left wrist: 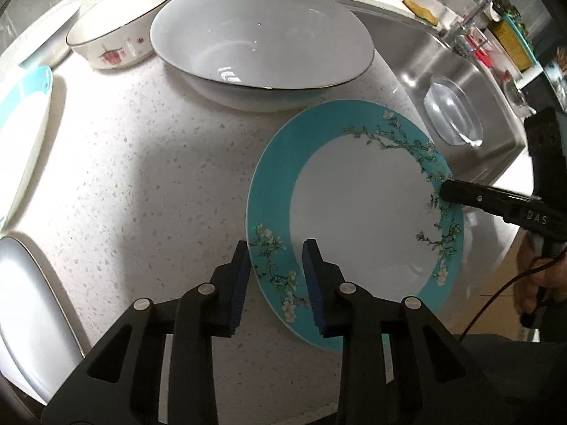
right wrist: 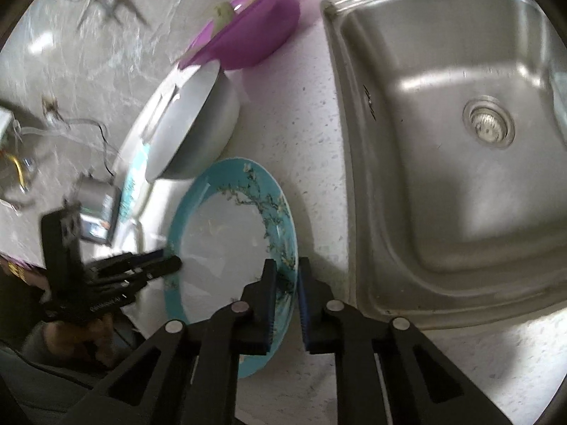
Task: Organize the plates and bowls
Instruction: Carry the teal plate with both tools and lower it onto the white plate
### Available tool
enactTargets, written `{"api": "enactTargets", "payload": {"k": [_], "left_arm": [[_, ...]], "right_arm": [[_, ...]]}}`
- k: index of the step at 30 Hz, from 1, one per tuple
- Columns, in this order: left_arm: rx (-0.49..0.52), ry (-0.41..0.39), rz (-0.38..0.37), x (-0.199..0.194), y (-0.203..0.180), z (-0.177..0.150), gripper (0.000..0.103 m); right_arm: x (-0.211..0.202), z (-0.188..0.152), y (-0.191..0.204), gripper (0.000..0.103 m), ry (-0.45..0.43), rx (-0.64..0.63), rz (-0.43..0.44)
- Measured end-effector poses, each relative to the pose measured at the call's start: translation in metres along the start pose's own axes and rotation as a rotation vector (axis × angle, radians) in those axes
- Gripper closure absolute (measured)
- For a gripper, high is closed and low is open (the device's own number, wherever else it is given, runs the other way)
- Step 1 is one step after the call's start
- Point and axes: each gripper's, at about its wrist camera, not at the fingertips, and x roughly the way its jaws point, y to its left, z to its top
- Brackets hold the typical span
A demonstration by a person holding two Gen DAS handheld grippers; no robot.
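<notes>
Both tongs clenched on opposite rims of teal plate (left wrist: 354, 212), left tongs (left wrist: 276, 276) near edge, right tongs (right wrist: 285, 283) sink-side, plate spanning between them

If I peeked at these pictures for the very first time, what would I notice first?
First, the teal plate with flowers in the middle of the speckled counter, with the left gripper and the right gripper each pinching its rim on opposite sides. Behind it sits a big white bowl, and beside it the shiny metal sink.
</notes>
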Motion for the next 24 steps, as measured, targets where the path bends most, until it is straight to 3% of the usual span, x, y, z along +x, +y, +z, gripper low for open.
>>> {"api": "enactTargets", "payload": {"k": [4, 17, 24], "left_arm": [[-0.015, 0.002, 0.004, -0.001, -0.001, 0.000, 0.078], [-0.073, -0.005, 0.001, -0.022, 0.028, -0.013, 0.079], [-0.103, -0.001, -0.060, -0.037, 0.065, -0.028, 0.079]], "right_arm": [[0.001, -0.001, 0.010, 0.088, 0.001, -0.024, -0.082], [0.003, -0.001, 0.043, 0.087, 0.025, 0.027, -0.085], [0.007, -0.011, 0.076, 0.087, 0.034, 0.061, -0.109]]}}
